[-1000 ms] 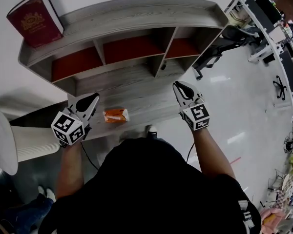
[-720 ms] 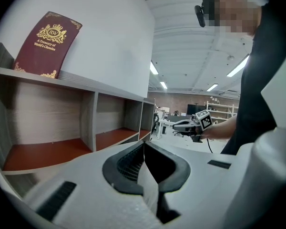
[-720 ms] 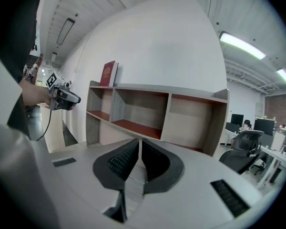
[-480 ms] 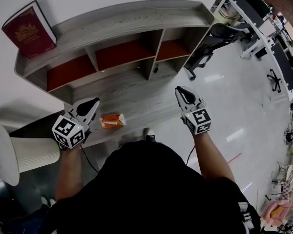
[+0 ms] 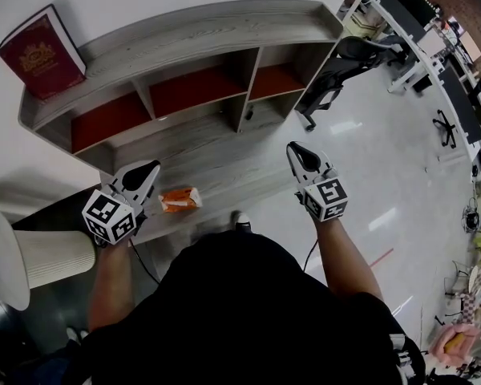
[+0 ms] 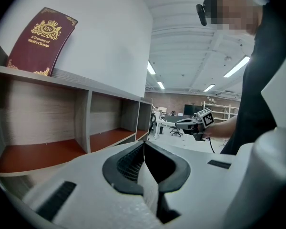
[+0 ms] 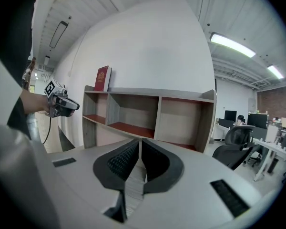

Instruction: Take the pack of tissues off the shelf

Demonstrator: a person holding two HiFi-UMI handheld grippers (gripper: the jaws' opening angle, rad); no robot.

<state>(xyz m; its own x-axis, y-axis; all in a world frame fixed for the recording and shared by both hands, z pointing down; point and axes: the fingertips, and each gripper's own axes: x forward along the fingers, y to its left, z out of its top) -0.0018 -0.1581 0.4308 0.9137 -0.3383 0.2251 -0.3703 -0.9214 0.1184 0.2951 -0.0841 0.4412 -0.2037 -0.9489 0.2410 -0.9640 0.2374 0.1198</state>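
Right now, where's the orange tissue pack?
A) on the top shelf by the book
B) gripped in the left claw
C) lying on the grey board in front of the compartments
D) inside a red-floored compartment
C: in the head view the tissue pack lies on the grey board in front of the compartments, beside the left claw, whose jaws are together on nothing.

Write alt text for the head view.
An orange pack of tissues lies on the lower board of a grey shelf, beside the shut left gripper; the shut right gripper hovers further right. A dark red book leans on top.
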